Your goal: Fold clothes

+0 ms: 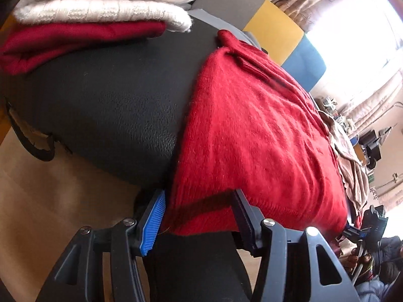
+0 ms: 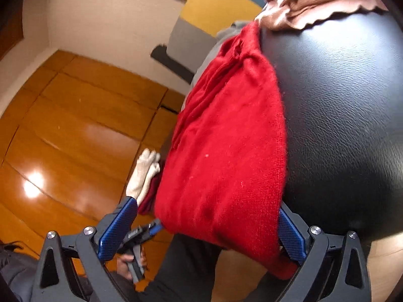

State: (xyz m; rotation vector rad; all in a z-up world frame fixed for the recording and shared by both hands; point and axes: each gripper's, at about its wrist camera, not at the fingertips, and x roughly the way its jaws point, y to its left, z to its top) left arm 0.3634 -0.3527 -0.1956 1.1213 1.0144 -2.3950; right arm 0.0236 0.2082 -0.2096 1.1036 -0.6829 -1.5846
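While the bright red knitted sweater [image 1: 254, 136] lies in a folded slab on the black leather-look seat [image 1: 105, 95], with its near end hanging over the seat's front edge, both sets of jaws stand wide apart, astride that near edge and clamped on nothing. On the left gripper [image 1: 199, 216] the pads sit at either side of the hem without pressing it; the right gripper [image 2: 209, 229] has cloth between its fingers and one blue pad [image 2: 292, 236] at the hanging corner. The risk, as I judge it, is a shallow bite: closing on only the top layer would peel the fold open. Another hazard is dragging the loose wool off the slick seat. A careless sweep could also disturb the cream knit [image 1: 105, 2] stacked on the dark red folded garment [image 1: 75, 42] nearby.
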